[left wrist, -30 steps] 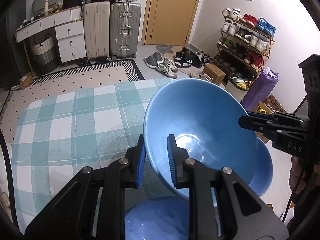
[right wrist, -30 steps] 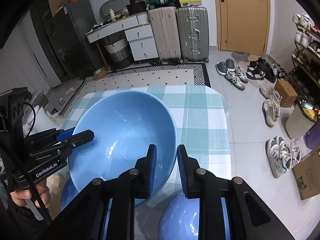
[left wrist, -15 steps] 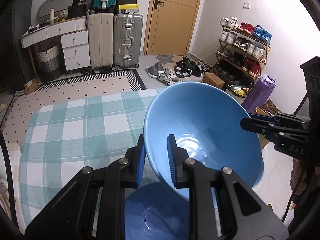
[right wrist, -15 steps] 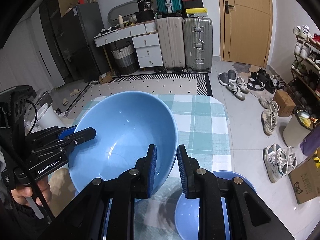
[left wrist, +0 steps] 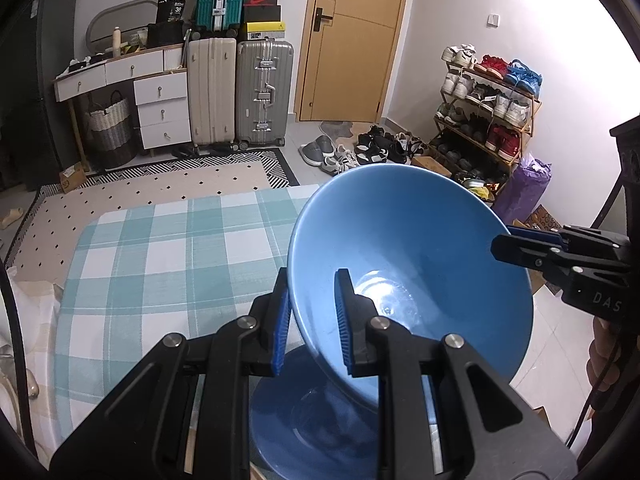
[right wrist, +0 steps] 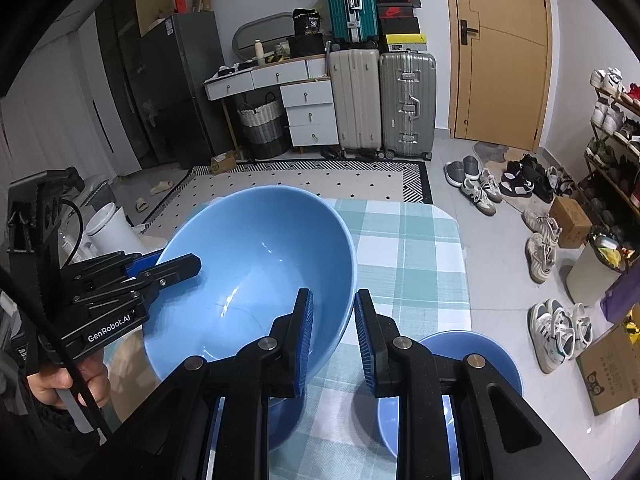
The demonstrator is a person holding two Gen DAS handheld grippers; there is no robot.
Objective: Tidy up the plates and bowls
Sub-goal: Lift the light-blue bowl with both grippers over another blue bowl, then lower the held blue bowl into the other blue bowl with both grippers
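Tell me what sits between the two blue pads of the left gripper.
The rim wall of the large light-blue bowl, clamped by the left gripper; the left wrist view shows it.

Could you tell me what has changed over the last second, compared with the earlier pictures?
The bowl, clamped at opposite rims by the left gripper and right gripper, has been lifted higher off the checked table, exposing more of the two blue dishes beneath it. Both grips, the bowl's tilt and the dishes' places stayed the same.
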